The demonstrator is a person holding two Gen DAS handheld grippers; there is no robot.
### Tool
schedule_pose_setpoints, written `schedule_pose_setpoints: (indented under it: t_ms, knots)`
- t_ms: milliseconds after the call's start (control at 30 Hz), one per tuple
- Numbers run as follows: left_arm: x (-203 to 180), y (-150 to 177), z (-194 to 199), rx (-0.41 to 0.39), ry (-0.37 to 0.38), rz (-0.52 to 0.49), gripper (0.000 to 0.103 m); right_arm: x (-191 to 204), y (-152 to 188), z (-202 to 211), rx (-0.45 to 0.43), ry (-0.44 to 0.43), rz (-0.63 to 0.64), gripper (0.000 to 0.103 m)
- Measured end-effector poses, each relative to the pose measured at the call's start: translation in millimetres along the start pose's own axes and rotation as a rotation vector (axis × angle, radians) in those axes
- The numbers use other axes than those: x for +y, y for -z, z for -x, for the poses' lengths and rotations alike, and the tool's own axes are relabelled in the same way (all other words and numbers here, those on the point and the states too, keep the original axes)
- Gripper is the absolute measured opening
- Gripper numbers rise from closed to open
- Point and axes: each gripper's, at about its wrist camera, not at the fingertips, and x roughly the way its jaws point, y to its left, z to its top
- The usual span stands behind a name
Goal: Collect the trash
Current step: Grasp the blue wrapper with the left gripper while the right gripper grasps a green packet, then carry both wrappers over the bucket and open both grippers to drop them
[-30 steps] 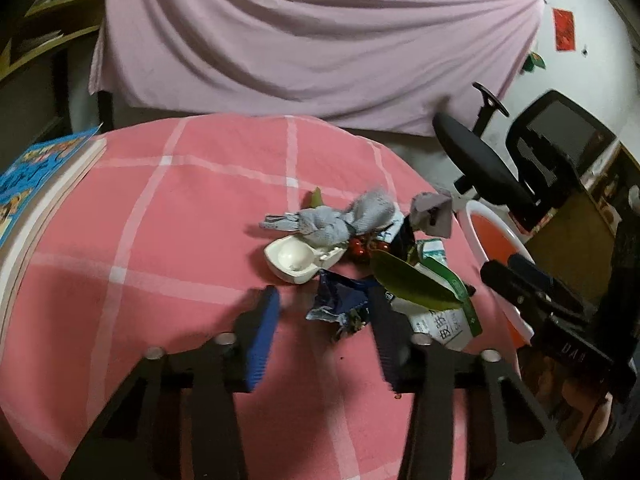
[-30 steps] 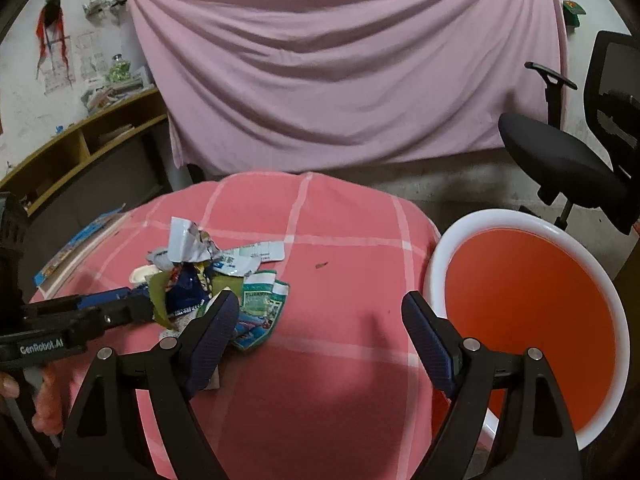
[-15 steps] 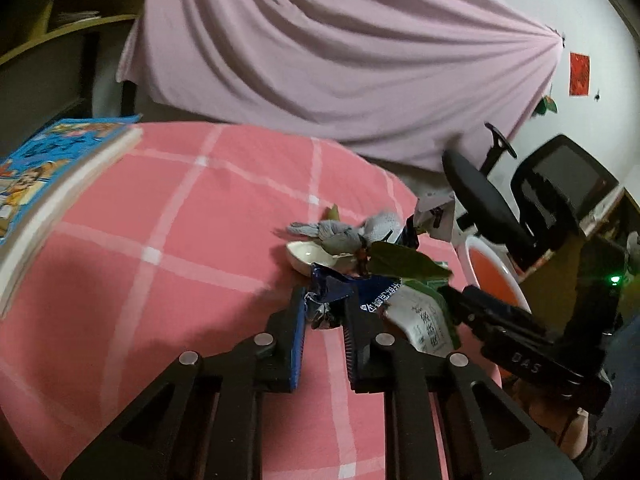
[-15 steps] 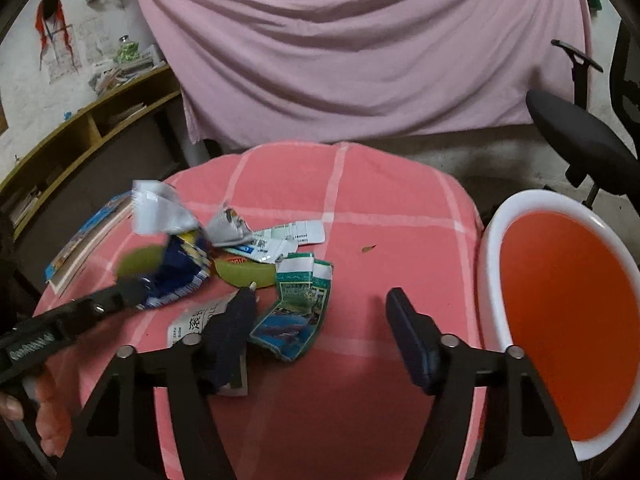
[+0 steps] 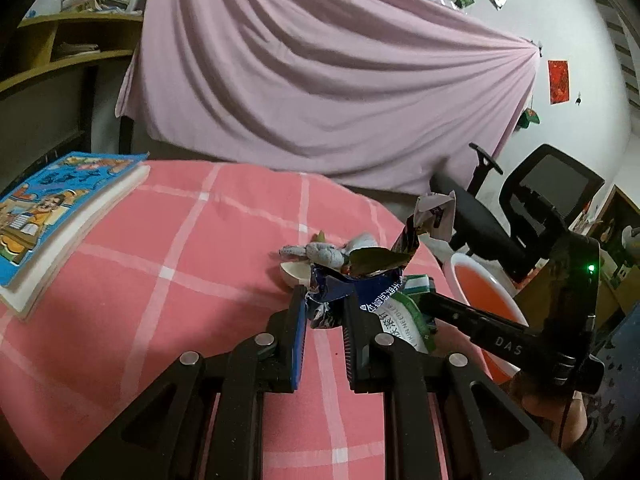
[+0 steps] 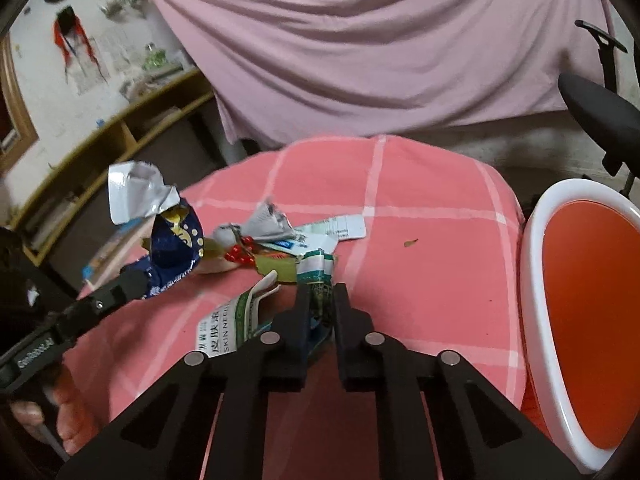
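My left gripper [image 5: 326, 300] is shut on a crumpled dark blue snack wrapper [image 5: 360, 286] with a silver torn top, held above the pink checked tablecloth [image 5: 180, 280]. The right wrist view shows that wrapper [image 6: 176, 244] hanging clear of the table. My right gripper [image 6: 322, 292] is closing, its pads pressing a green-and-white packet [image 6: 318, 268] that lies on the cloth. Behind it sits the trash pile: a grey tissue wad [image 5: 320, 254], a green leaf [image 5: 376, 258], red berries [image 6: 240, 250], a white sachet [image 6: 228, 320] and a paper slip [image 6: 344, 226].
A round bin [image 6: 592, 320] with a white rim and orange inside stands off the table's right edge. A thick picture book [image 5: 60, 208] lies at the table's left. A black office chair [image 5: 540, 208] is behind the bin, a pink curtain [image 5: 320, 80] beyond.
My left gripper has shut on the blue wrapper and raised it off the pile. My right gripper has moved left from the bin side and closed on the green packet.
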Motion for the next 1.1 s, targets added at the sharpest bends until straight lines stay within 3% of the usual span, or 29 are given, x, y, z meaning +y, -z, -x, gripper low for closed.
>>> schedule_pose_setpoints:
  t_ms: [367, 700, 933, 1100]
  knots:
    - [-24.2, 9.5, 27.8, -0.149, -0.017, -0.092, 0.013, 2.2, 9.8, 47.1, -0.243, -0.007, 0.009, 0.007]
    - [-73.5, 18.0, 50.2, -0.294, -0.038, -0.17, 0.013, 1.6, 26.3, 112.2, -0.572, 0.057, 0.092, 0.007]
    - [-137.3, 18.1, 31.9, -0.298, 0.035, -0.255, 0.013, -30.8, 30.5, 146.8, -0.686, 0.159, 0.02, 0.007]
    - [-179.7, 17.1, 0.1, -0.247, 0.081, -0.303, 0.013, -65.5, 33.1, 167.7, -0.726, 0.21, -0.089, 0.007]
